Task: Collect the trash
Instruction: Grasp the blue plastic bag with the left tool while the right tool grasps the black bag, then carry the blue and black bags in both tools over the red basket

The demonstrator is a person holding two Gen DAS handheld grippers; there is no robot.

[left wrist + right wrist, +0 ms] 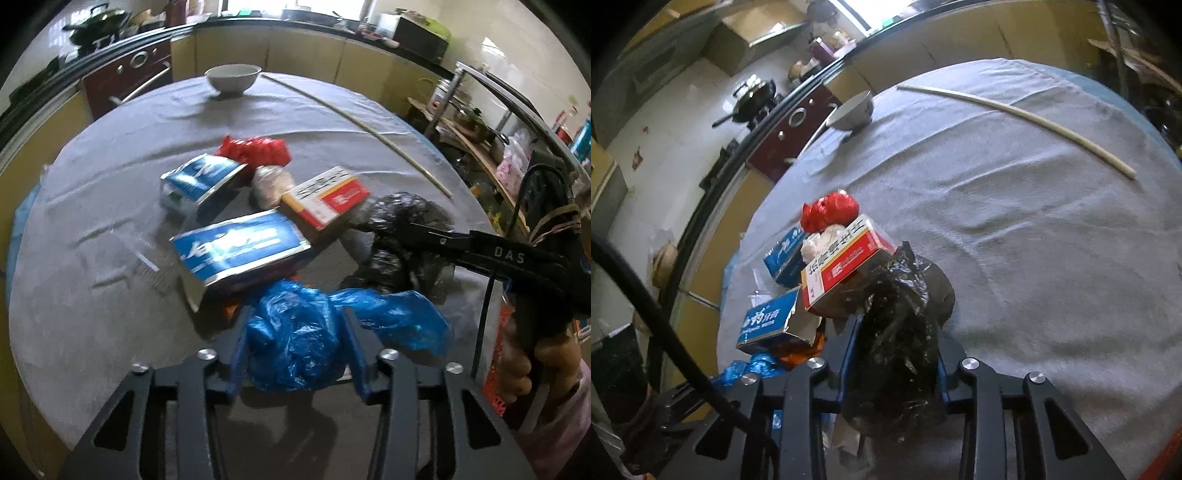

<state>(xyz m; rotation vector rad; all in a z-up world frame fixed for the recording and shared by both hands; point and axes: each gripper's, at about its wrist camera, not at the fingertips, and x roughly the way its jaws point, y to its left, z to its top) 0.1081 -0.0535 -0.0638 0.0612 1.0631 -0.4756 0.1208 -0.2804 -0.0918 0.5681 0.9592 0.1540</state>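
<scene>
A heap of trash lies on the grey-clothed round table (110,192). My left gripper (295,325) is shut on a crumpled blue plastic bag (295,343), squeezed between its blue fingers. My right gripper (894,343) is shut on a crumpled black plastic bag (897,332); it also shows in the left wrist view (399,229), held by a hand at the right. Beyond them lie two blue boxes (240,247) (203,177), a red-and-white box (327,197), a red plastic wad (255,149) and a pale crumpled wrapper (271,184).
A grey bowl (232,78) stands at the table's far edge. A long pale stick (369,129) lies across the far right of the cloth. Kitchen cabinets, a dark red oven (129,81) and cluttered shelves (480,140) ring the table.
</scene>
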